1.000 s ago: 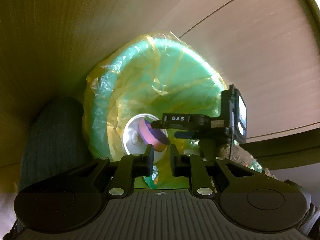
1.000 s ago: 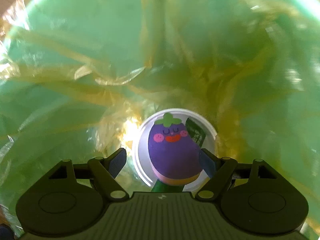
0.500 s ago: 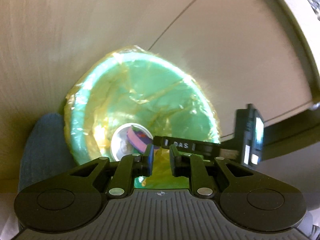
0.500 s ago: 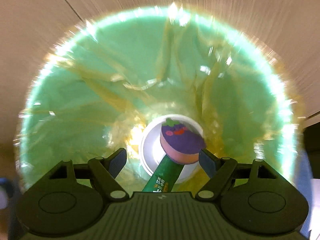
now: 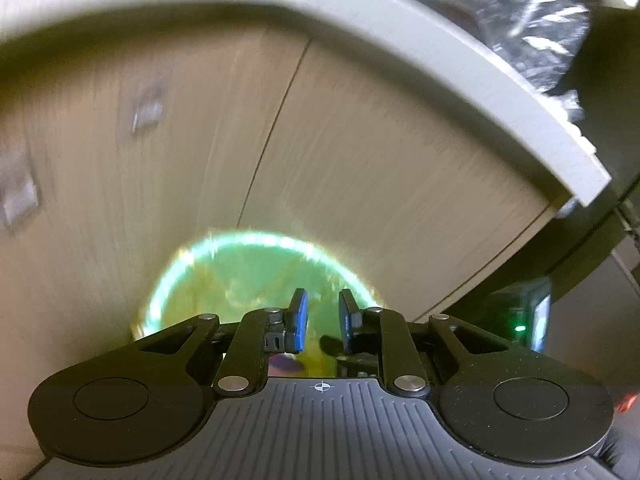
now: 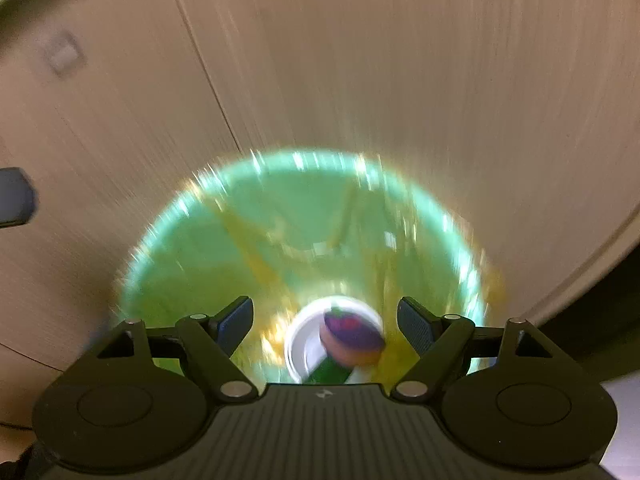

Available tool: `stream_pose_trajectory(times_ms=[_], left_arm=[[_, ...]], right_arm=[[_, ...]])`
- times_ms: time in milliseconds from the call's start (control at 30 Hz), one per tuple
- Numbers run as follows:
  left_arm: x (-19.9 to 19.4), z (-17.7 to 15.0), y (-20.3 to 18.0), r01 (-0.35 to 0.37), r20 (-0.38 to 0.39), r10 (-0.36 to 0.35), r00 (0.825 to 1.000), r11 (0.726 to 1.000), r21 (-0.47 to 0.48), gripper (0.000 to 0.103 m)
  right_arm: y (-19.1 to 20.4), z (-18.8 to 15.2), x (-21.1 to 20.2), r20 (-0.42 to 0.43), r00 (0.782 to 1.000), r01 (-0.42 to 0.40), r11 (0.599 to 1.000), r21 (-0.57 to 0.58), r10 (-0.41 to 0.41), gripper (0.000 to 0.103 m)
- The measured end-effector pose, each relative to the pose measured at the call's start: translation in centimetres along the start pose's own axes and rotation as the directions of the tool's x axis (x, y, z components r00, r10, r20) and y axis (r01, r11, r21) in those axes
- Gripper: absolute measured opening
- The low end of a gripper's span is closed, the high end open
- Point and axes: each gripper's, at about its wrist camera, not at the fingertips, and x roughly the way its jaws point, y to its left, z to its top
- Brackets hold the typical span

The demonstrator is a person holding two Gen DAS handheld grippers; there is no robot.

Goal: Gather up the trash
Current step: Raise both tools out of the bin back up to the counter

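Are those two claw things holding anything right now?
No. The right gripper and left gripper are both empty; the purple sponge lies in the green bin.

The left gripper (image 5: 323, 322) is made of black plastic, with blue pads (image 5: 301, 320) on its two fingers. Four silver screws are seen behind the pads. A ribbed grey plate with a small white cross mark is found behind those. The right gripper (image 6: 326, 326) is built the same.
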Motion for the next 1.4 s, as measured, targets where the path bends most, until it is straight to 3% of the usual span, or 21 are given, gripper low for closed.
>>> stream_pose_trajectory(times_ms=[100,267,367,467,567,700,733,867,900,933,1000,1100,1167,1267,1300,1333,1400], left_arm=[[-2.6,3.0,-1.3,-0.023,0.068,0.02,0.997,0.998,0.051,0.02],[-7.8,9.0,-2.3,-0.059,0.157,0.049,0.986,0.996,0.06,0.02],[-10.7,12.7,-2.2,-0.104,0.196,0.094,0.976,0.994,0.044,0.02],[-12.6,16.4,-1.1,-0.204,0.253,0.191,0.948,0.979,0.025,0.02],[-14.3,19.2,1.0,-0.306,0.299,0.295,0.908,0.952,-0.012,0.02],[-16.1,22.0,4.8,-0.437,0.318,0.441,0.839,0.895,-0.088,0.02],[-16.4,22.5,5.7,-0.479,0.332,0.481,0.812,0.873,-0.095,0.02],[-16.8,24.0,9.4,-0.651,0.397,0.633,0.665,0.752,-0.107,0.02],[-16.7,24.4,10.5,-0.667,0.407,0.65,0.642,0.735,-0.123,0.02],[-16.7,24.7,11.6,-0.668,0.417,0.655,0.631,0.731,-0.139,0.02],[-16.3,25.3,13.4,-0.659,0.427,0.656,0.622,0.733,-0.166,0.021],[-14.8,25.8,15.3,-0.682,0.392,0.691,0.607,0.706,-0.189,0.022],[-13.8,26.1,16.5,-0.68,0.36,0.701,0.616,0.704,-0.206,0.022],[-12.8,26.4,17.9,-0.656,0.321,0.688,0.65,0.722,-0.22,0.023],[-12.6,26.5,18.3,-0.644,0.305,0.68,0.667,0.732,-0.222,0.022],[-12.4,26.5,18.6,-0.628,0.29,0.664,0.689,0.747,-0.219,0.022],[-12.3,26.2,18.7,-0.589,0.274,0.619,0.736,0.785,-0.192,0.02]], right_arm=[[0.5,3.2,-4.6,0.147,0.989,-0.013,0.998,-0.066,0.022,0.08],[1.1,9.7,-11.7,0.35,0.934,-0.033,0.991,-0.129,0.076,0.08],[1.4,13.7,-14.7,0.399,0.911,-0.043,0.987,-0.155,0.103,0.083],[1.6,17.5,-16.4,0.403,0.903,-0.088,0.982,-0.166,0.149,0.083],[2.4,20.9,-17.6,0.409,0.894,-0.117,0.976,-0.185,0.185,0.083],[5.4,25.2,-18.1,0.419,0.884,-0.108,0.962,-0.251,0.209,0.086],[6.7,26.3,-17.7,0.41,0.884,-0.12,0.958,-0.26,0.222,0.086],[11.0,30.6,-15.5,0.344,0.884,-0.227,0.933,-0.278,0.318,0.086],[12.6,31.7,-14.7,0.337,0.881,-0.238,0.927,-0.292,0.332,0.086],[14.1,32.3,-14.1,0.338,0.88,-0.233,0.923,-0.307,0.335,0.086],[17.2,33.7,-12.6,0.353,0.874,-0.208,0.915,-0.346,0.333,0.086],[21.4,36.0,-10.0,0.355,0.872,-0.193,0.903,-0.385,0.337,0.086],[23.7,38.3,-7.4,0.315,0.886,-0.216,0.904,-0.369,0.341,0.086],[25.6,40.9,-3.3,0.266,0.921,-0.19,0.923,-0.335,0.286,0.085],[25.6,41.3,-2.2,0.249,0.93,-0.185,0.928,-0.323,0.271,0.072],[25.4,41.6,-1.3,0.22,0.938,-0.193,0.929,-0.315,0.269,0.05],[24.3,41.5,-1.2,0.19,0.94,-0.215,0.925,-0.315,0.283,0.039]])
